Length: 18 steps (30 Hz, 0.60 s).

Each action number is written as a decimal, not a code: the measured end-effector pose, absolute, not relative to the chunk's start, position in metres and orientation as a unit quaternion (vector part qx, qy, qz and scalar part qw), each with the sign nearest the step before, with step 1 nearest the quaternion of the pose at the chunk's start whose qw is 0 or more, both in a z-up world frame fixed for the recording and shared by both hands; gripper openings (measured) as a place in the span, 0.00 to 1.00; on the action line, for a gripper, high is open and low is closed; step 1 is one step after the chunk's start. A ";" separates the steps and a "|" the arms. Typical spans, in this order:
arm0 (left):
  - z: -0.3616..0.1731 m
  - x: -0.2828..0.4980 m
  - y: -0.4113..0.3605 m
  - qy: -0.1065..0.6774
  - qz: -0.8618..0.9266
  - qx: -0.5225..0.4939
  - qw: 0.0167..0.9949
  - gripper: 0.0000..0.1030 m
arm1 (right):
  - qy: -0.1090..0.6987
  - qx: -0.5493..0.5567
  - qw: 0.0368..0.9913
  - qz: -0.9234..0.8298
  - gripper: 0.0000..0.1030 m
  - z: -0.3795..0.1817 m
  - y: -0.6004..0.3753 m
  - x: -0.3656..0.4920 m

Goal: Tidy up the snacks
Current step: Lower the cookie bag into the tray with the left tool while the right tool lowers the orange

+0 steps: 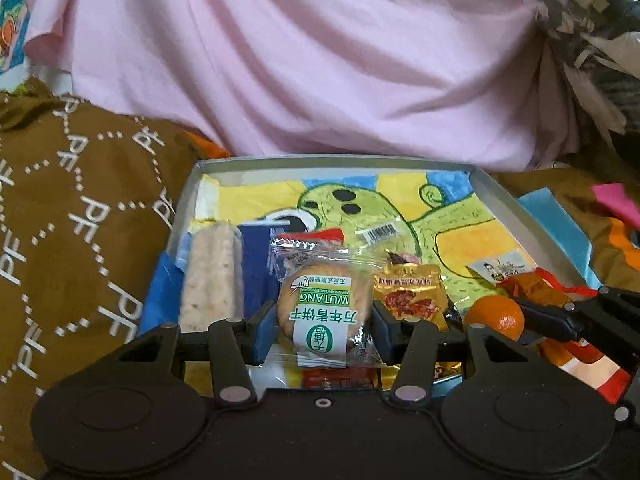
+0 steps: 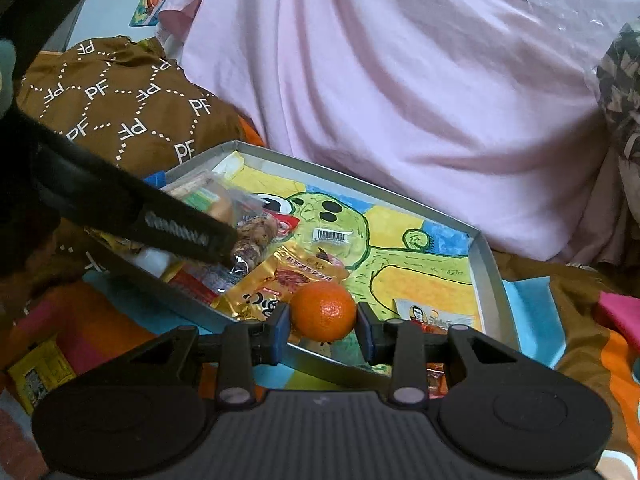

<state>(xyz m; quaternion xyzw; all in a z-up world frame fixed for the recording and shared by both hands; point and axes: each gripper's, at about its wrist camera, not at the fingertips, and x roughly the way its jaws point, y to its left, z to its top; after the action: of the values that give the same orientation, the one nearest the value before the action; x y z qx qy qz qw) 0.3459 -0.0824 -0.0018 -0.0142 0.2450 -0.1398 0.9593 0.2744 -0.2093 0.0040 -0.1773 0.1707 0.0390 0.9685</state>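
Note:
My left gripper [image 1: 324, 326] is shut on a round biscuit in a clear wrapper with a green and white label [image 1: 324, 312], held over the near end of a shallow grey tray [image 1: 496, 192]. The tray's floor is a yellow and green cartoon drawing. My right gripper [image 2: 323, 320] is shut on a small orange mandarin [image 2: 323, 310] just above the tray's near rim [image 2: 486, 280]. The mandarin [image 1: 496, 316] and the right gripper's fingers [image 1: 548, 316] show at the right in the left wrist view. The left gripper's finger [image 2: 168, 228] crosses the right wrist view from the left.
In the tray lie a pale long snack bar [image 1: 214, 276], a golden dried-meat packet [image 1: 412, 296], a small portrait packet [image 1: 500, 268] and other wrappers. A brown patterned cloth [image 1: 80, 220] lies left, a pink cloth [image 1: 320, 60] behind. A yellow packet [image 2: 40, 372] lies outside, at lower left.

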 end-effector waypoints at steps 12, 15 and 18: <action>-0.008 0.356 -0.076 0.271 -0.150 -0.063 0.949 0.63 | 0.166 -0.169 0.971 0.019 0.65 0.005 -0.212 0.274; -0.001 0.352 -0.074 0.263 -0.147 -0.067 0.951 0.63 | 0.164 -0.160 0.973 0.012 0.72 0.007 -0.215 0.273; 0.009 0.346 -0.070 0.250 -0.140 -0.068 0.955 0.71 | 0.157 -0.154 0.975 0.004 0.80 0.012 -0.217 0.270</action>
<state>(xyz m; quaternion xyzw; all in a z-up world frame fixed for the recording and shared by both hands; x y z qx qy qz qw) 0.3465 -0.0704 0.0086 -0.0679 0.2505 -0.1405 0.9555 0.2698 -0.2174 0.0119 -0.1543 0.1574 0.0040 0.9754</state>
